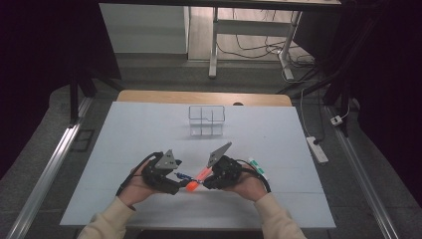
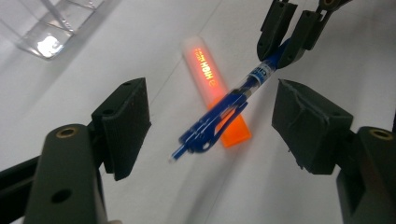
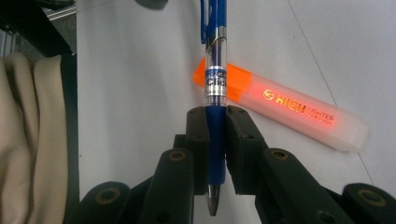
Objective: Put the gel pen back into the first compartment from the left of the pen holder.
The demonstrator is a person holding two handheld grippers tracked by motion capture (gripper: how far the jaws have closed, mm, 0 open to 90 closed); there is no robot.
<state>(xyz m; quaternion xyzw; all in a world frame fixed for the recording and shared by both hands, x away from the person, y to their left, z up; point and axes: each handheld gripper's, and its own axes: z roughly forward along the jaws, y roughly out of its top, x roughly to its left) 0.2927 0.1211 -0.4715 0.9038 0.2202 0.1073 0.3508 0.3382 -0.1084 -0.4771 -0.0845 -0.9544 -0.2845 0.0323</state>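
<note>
A blue click pen point(image 3: 215, 56) is clamped near its tip by my right gripper point(image 3: 216, 116), whose jaws are shut on its barrel. The pen point(image 2: 224, 109) reaches toward my left gripper point(image 2: 212, 109), and its clip end hangs between the open jaws without touching either. Under the pen, an orange highlighter point(image 3: 289, 109) with a frosted cap lies flat on the white table. From above, both grippers meet near the table's front middle: left gripper point(image 1: 175, 181), right gripper point(image 1: 209, 177), the pen point(image 1: 183, 176) between them, the highlighter point(image 1: 198, 178) beneath.
A clear plastic organiser point(image 1: 206, 121) with compartments stands at the far middle of the white table point(image 1: 149, 134). A small white-and-green item point(image 1: 258, 167) lies just right of the right hand. A cream sleeve point(image 3: 28, 140) is close on the left in the right gripper view.
</note>
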